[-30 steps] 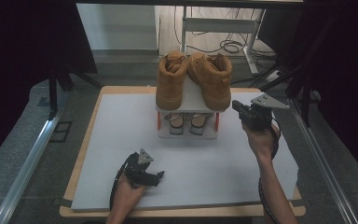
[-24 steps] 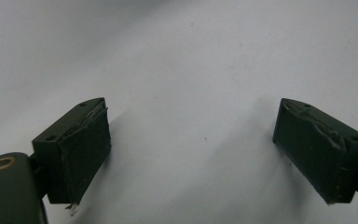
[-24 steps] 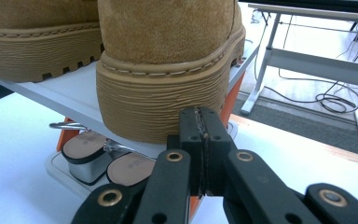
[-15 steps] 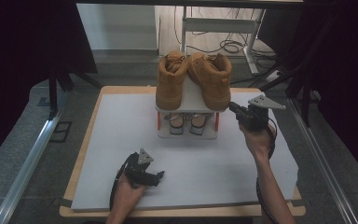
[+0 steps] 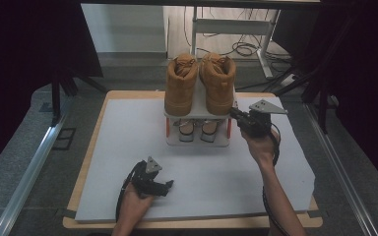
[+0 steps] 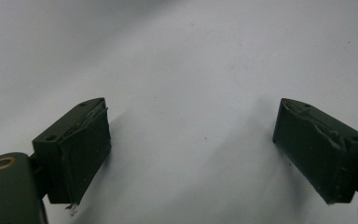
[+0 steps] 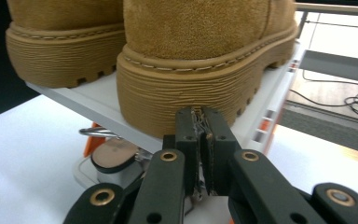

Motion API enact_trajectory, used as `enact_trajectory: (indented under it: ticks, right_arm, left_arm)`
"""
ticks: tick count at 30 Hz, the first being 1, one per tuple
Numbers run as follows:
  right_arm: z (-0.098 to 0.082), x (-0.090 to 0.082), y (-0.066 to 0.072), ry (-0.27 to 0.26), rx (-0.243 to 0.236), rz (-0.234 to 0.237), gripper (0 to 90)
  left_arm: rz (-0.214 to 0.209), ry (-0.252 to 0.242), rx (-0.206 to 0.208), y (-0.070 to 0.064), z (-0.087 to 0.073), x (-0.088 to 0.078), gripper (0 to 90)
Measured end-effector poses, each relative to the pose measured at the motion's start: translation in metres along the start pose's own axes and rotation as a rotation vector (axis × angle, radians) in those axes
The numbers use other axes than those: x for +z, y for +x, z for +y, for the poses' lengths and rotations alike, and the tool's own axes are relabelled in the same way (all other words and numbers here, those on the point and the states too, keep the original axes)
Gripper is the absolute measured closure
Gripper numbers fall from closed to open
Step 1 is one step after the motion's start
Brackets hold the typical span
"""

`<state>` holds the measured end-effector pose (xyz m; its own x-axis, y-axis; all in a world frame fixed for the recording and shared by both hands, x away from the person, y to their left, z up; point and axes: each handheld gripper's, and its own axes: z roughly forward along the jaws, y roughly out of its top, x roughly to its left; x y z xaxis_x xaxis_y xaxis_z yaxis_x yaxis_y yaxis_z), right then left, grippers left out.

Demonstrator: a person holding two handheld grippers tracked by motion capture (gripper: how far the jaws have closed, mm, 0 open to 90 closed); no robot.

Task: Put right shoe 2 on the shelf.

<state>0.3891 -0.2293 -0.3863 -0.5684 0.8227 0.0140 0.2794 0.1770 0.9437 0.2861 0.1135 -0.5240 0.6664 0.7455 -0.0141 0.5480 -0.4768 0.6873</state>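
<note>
Two tan suede boots, one on the left [image 5: 181, 83] and one on the right [image 5: 219, 81], stand side by side on the top shelf of a small white rack [image 5: 199, 107]. My right gripper [image 5: 232, 112] points at the rack's right front corner. In the right gripper view its tip [image 7: 200, 123] sits just below the ribbed sole of the nearer boot [image 7: 200, 51], jaws shut, nothing between the pads. The other boot [image 7: 60, 42] stands beside it. My left gripper [image 5: 170, 185] rests low over the white mat near the front; its jaws [image 6: 193, 154] stand wide open and empty.
A pair of pale shoes [image 5: 192, 129] lies on the rack's lower shelf, seen as a brown insole [image 7: 114, 156] in the right gripper view. The white mat [image 5: 128, 147] covers a wooden table. Metal rails run along both sides, and cables lie on the floor behind [image 5: 246, 49].
My right gripper has moved left, closer to the rack and the right boot's sole. The left hand and gripper have stayed put.
</note>
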Motion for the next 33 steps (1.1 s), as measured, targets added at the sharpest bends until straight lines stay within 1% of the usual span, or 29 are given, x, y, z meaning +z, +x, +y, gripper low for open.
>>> enact_trajectory:
  ticks: [2,4,9,15,21,23,24,26,28,33]
  right_arm:
    - [0.001,0.004,0.004,0.002,-0.005,0.008,86.7]
    - [0.002,0.007,0.009,0.005,-0.02,0.0,87.0]
    - [0.005,0.014,0.016,0.01,-0.028,0.005,87.6]
    - [0.006,0.018,0.019,0.01,-0.026,0.011,87.5]
    - [0.007,0.021,0.021,0.02,-0.045,0.007,87.1]
    - [0.007,0.02,0.02,0.021,-0.046,0.028,82.2]
    - [0.007,0.02,0.02,0.022,-0.048,0.031,81.6]
    - [0.006,0.02,0.021,0.023,-0.06,0.03,80.5]
    - [0.005,0.019,0.021,0.02,-0.059,0.038,79.4]
    - [0.005,0.018,0.022,0.022,-0.063,0.035,75.4]
  left_arm:
    - [0.0,0.0,0.0,0.0,0.0,0.0,10.7]
    - [0.0,0.0,0.0,0.0,0.0,0.0,10.7]
    - [0.0,0.0,0.0,0.0,0.0,0.0,10.8]
    - [-0.001,0.0,-0.001,0.0,0.0,0.0,10.8]
    - [0.0,0.0,0.0,0.0,0.0,0.0,10.7]
    - [0.0,0.0,-0.001,0.0,0.0,0.0,10.8]
    - [0.0,0.0,0.0,0.0,0.0,0.0,10.8]
    - [-0.001,0.0,0.0,0.0,0.0,0.0,10.8]
    - [0.0,0.0,0.0,0.0,0.0,0.0,10.8]
    - [0.0,0.002,0.0,0.0,0.0,0.0,10.8]
